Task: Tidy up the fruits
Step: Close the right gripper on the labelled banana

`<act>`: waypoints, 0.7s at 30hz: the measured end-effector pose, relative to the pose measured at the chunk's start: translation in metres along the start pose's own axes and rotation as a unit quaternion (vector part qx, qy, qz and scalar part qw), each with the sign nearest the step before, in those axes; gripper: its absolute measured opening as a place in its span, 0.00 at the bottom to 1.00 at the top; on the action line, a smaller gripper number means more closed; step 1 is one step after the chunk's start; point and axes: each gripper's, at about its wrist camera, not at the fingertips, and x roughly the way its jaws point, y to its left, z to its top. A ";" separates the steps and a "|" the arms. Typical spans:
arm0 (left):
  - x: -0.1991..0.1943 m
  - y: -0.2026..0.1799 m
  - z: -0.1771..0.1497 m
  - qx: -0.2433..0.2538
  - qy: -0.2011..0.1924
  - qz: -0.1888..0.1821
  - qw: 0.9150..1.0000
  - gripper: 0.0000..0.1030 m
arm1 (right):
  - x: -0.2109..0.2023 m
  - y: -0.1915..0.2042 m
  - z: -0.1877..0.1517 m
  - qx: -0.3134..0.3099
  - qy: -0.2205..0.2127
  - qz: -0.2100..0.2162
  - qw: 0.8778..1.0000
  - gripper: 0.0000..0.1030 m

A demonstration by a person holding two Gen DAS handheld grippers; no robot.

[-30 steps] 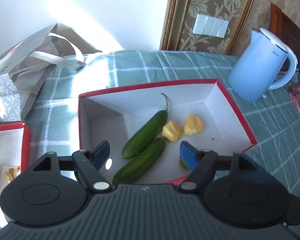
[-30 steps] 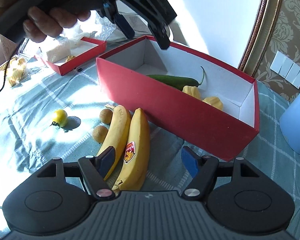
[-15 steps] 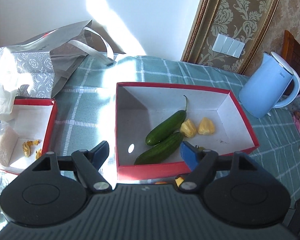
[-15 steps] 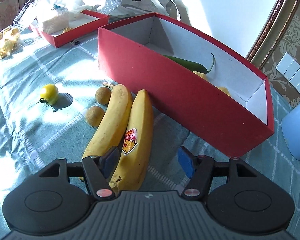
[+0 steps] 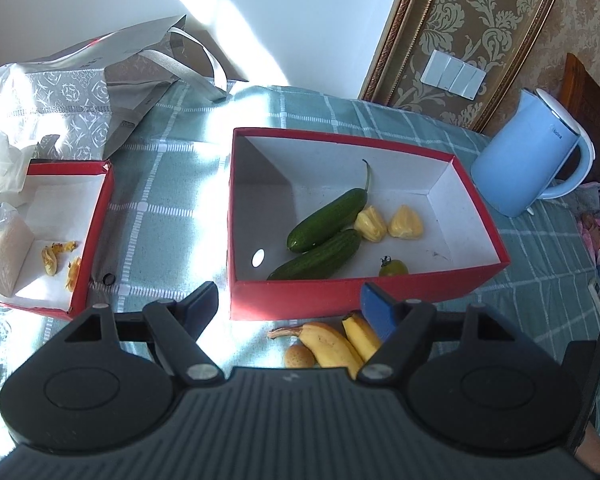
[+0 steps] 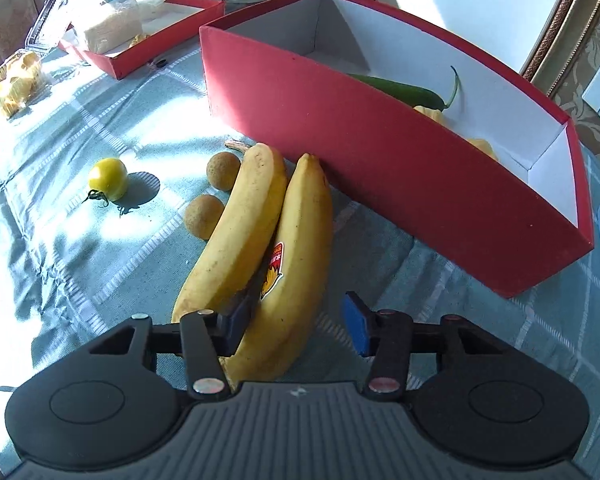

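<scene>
Bananas lie side by side on the desk, and the stickered banana (image 6: 296, 240) sits between the pads of the right claw (image 6: 298, 318), whose jaws have just been closing but do not yet pinch it. Its neighbour banana (image 6: 236, 232) touches two brown round fruits (image 6: 204, 216). Just beyond, the red box (image 6: 380, 168) wall crowds the tips. The left claw (image 5: 290, 306) hangs released, empty, before that box's near wall.

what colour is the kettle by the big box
Light blue kettle, clearest in the left wrist view.
</scene>
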 end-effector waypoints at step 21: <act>-0.003 0.007 -0.003 -0.008 0.001 0.013 1.000 0.80 | -0.002 -0.034 -0.018 0.096 -0.010 0.055 0.994 0.31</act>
